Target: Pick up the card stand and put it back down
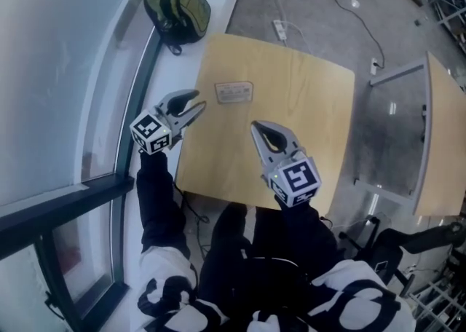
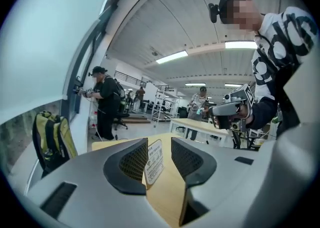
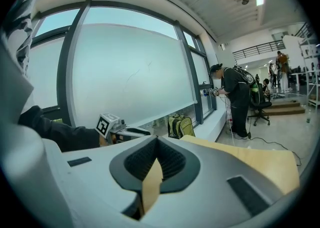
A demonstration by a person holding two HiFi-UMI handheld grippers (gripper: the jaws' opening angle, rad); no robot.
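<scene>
The card stand, a small white printed card, stands on the wooden table toward its far left. My left gripper hovers just short of it, over the table's left edge, jaws open and empty. In the left gripper view the card stand shows through the gap of my left gripper, beyond the pads and apart from them. My right gripper hangs over the table's near middle, shut with nothing in it. In the right gripper view the tips of my right gripper meet over bare tabletop.
A green backpack lies on the white window ledge beyond the table's left corner. A second table stands to the right. A power strip and cables lie on the floor behind. A person stands by the window farther off.
</scene>
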